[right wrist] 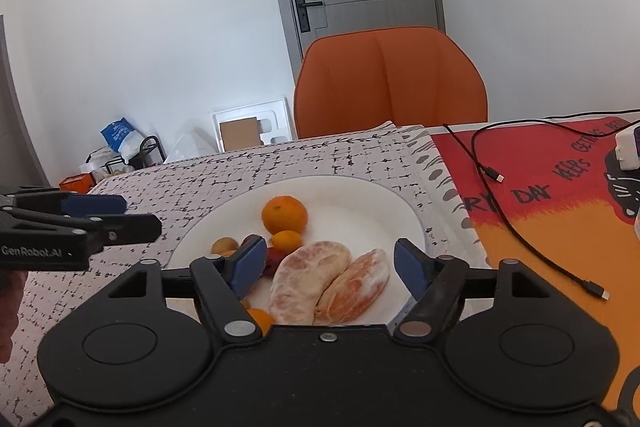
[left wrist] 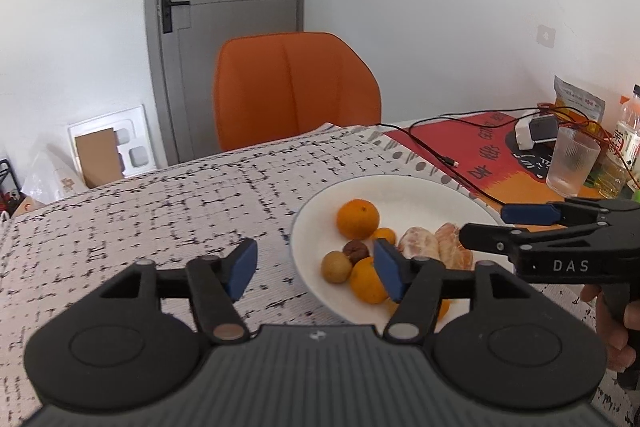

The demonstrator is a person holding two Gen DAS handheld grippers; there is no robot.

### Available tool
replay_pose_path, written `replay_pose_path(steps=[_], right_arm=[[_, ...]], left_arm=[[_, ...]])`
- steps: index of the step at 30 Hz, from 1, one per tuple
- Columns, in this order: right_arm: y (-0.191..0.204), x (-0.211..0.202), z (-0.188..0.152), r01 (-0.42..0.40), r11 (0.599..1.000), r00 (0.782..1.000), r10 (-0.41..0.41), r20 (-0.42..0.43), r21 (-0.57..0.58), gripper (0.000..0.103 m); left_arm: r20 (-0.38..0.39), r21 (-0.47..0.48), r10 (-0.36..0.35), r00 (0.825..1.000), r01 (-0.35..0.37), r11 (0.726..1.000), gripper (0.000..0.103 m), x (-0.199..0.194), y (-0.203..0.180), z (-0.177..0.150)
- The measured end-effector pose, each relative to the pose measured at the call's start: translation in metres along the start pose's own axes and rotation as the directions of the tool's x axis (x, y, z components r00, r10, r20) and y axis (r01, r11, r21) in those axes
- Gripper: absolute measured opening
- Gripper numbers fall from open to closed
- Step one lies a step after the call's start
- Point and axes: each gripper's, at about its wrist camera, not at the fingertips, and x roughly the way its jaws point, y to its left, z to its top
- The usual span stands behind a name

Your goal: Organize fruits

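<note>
A white plate (left wrist: 400, 187) (right wrist: 360, 195) on the patterned tablecloth holds an orange mandarin (left wrist: 357, 219) (right wrist: 284, 214), smaller kumquats (left wrist: 366, 281) (right wrist: 286, 241), a brownish longan (left wrist: 336, 267) (right wrist: 224, 245), a dark brown fruit (left wrist: 356, 251) and two peeled pomelo segments (left wrist: 418, 243) (right wrist: 306, 281). My left gripper (left wrist: 316, 269) is open and empty at the plate's left rim. My right gripper (right wrist: 330, 269) is open above the pomelo segments, empty. Each gripper shows from the side in the other's view, the right one (left wrist: 504, 227) and the left one (right wrist: 132, 217).
An orange chair (left wrist: 294, 87) stands behind the table. A red and orange mat (right wrist: 560, 195) lies right of the plate with a black cable (right wrist: 520, 227), a ribbed glass (left wrist: 572, 163), a white charger (left wrist: 534, 133), a bottle (left wrist: 628, 135) and a snack bag (left wrist: 576, 103).
</note>
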Motion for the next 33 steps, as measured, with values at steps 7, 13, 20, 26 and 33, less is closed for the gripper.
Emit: replay_pose_path(steps=[7,13,20,26,33], right_arm=[[0.012,-0.016,-0.002,-0.003,1.0,1.0,0.004,0.017,-0.013,0.079],[0.026,-0.027,-0.001,-0.013,0.999,1.0,0.014,0.027,-0.034,0.09],[0.041,-0.036,-0.004,-0.02,0.999,0.999,0.021,0.027,-0.048,0.102],[0.053,-0.046,-0.006,-0.016,0.998,1.0,0.017,0.021,-0.056,0.103],[0.064,-0.06,-0.006,-0.013,0.998,1.0,0.014,0.019,-0.059,0.103]], left_arm=[[0.034,-0.01,0.044,0.998,-0.044,0.999,0.083,-0.03,0.01,-0.006],[0.051,-0.027,0.08,0.995,-0.079,0.997,0.089,-0.053,0.021,-0.01],[0.048,-0.045,0.117,0.992,-0.115,0.992,0.098,-0.071,0.031,-0.016],[0.049,-0.051,0.131,0.99,-0.128,0.99,0.103,-0.092,0.037,-0.022],[0.056,-0.08,0.156,0.986,-0.151,0.985,0.103,-0.115,0.043,-0.032]])
